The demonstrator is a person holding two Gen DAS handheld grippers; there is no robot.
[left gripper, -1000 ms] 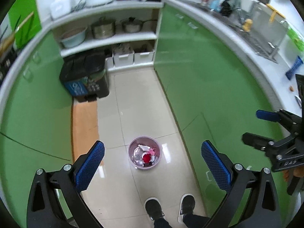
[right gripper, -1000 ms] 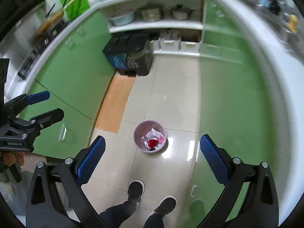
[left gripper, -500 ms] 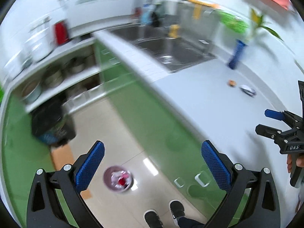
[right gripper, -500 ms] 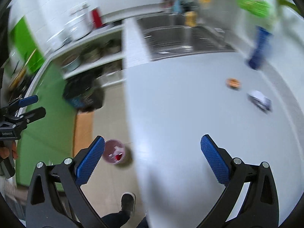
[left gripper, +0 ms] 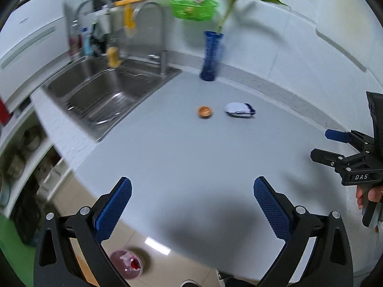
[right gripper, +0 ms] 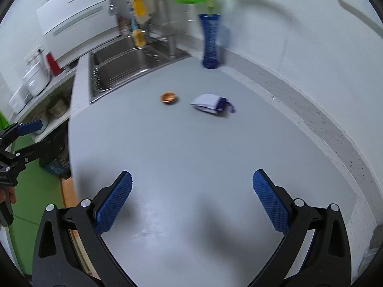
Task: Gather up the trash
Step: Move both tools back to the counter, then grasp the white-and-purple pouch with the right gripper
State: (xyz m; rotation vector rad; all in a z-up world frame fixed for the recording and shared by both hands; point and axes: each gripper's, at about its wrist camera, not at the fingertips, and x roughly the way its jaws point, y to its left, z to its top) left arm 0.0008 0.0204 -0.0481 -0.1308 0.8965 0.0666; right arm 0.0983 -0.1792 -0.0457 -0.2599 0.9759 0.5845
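Both grippers are hovering above the grey bench (left gripper: 182,157), jaws spread wide and gripping nothing. The left gripper (left gripper: 192,209) is hanging over the bench's front edge; the right gripper (right gripper: 192,203) is hanging further in over the surface. Two bits of trash are lying near the blue vase (left gripper: 211,56), on the side facing the grippers: a small orange-brown cap-like piece (left gripper: 205,112) and, just beside it and apart from it, a crumpled white-and-blue wrapper (left gripper: 240,110). A steel sink (left gripper: 107,91) is sitting to the left of the vase. On the floor below the bench's front edge, a pink waste bin (left gripper: 126,264) is holding white and red scraps. Both views are slightly blurred.
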